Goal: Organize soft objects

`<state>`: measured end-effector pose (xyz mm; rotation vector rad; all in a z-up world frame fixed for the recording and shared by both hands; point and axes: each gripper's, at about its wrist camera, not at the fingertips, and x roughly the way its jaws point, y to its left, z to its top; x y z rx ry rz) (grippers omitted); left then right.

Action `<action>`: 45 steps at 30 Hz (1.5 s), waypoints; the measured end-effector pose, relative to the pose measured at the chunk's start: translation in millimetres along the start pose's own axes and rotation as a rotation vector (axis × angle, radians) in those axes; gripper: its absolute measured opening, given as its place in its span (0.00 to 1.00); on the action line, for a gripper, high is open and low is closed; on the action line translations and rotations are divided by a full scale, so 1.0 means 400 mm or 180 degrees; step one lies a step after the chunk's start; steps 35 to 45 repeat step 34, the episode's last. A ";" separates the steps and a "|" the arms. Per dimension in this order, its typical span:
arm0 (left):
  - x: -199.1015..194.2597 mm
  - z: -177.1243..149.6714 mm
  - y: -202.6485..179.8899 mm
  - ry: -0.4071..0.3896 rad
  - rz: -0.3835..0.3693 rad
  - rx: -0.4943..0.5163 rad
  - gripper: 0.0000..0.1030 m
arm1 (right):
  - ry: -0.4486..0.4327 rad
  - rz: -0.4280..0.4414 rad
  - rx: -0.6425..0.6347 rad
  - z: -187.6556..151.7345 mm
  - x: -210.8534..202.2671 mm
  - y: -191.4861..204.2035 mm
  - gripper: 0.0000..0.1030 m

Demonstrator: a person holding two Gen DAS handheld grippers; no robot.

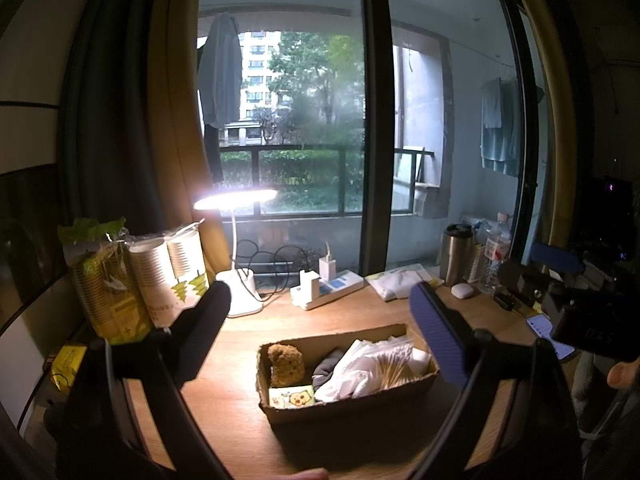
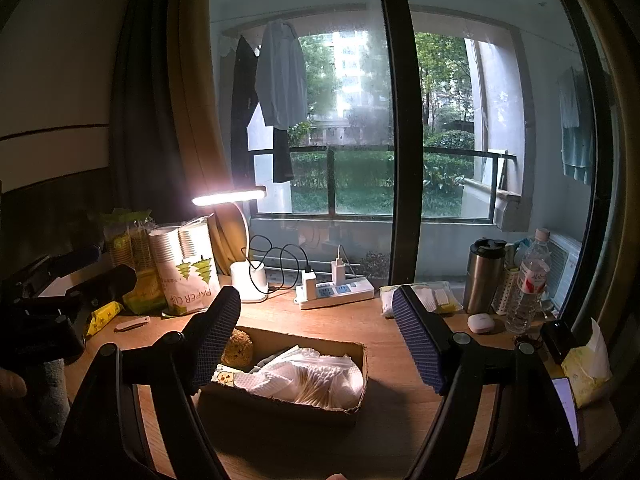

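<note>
Wide-spread and holding nothing, the left gripper [image 1: 320, 320] hangs above the cardboard box [image 1: 348, 404] of soft objects, bare wooden desk [image 1: 240, 432] on every side of it

From the right wrist, right gripper [image 2: 316, 320] gapes empty too; box [image 2: 280, 400] sits mid-desk, power strip [image 2: 336, 292] well behind

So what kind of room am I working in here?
Most likely a bedroom or study in a flat: a wooden desk with a lit desk lamp and a power strip, set against a glass door onto a balcony where laundry hangs.
</note>
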<state>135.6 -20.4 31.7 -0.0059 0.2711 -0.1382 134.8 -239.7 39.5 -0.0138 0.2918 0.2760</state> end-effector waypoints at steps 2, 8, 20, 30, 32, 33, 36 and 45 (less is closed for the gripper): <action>-0.002 -0.002 -0.002 -0.0012 0.0000 -0.0001 0.89 | -0.0002 -0.0006 -0.0002 0.000 0.000 0.000 0.79; -0.003 -0.006 -0.006 -0.0009 -0.0009 0.0000 0.89 | 0.0002 -0.0005 0.0003 -0.001 0.000 0.000 0.79; -0.014 -0.010 -0.007 -0.0016 -0.0024 -0.0014 0.89 | 0.0012 0.0005 -0.0007 -0.007 0.000 -0.001 0.79; -0.021 -0.017 -0.005 -0.0007 -0.0066 -0.0032 0.89 | 0.0046 0.0026 -0.0018 -0.016 0.005 0.005 0.79; -0.028 -0.018 -0.009 -0.0046 -0.0080 -0.0015 0.89 | 0.0060 0.0024 -0.0010 -0.018 0.008 0.002 0.79; -0.028 -0.017 -0.008 -0.0046 -0.0097 -0.0013 0.89 | 0.0070 0.0029 -0.0008 -0.019 0.011 0.001 0.79; -0.025 -0.016 -0.006 -0.0028 -0.0122 -0.0017 0.89 | 0.0082 0.0033 -0.0007 -0.021 0.015 0.000 0.79; -0.025 -0.016 -0.006 -0.0028 -0.0122 -0.0017 0.89 | 0.0082 0.0033 -0.0007 -0.021 0.015 0.000 0.79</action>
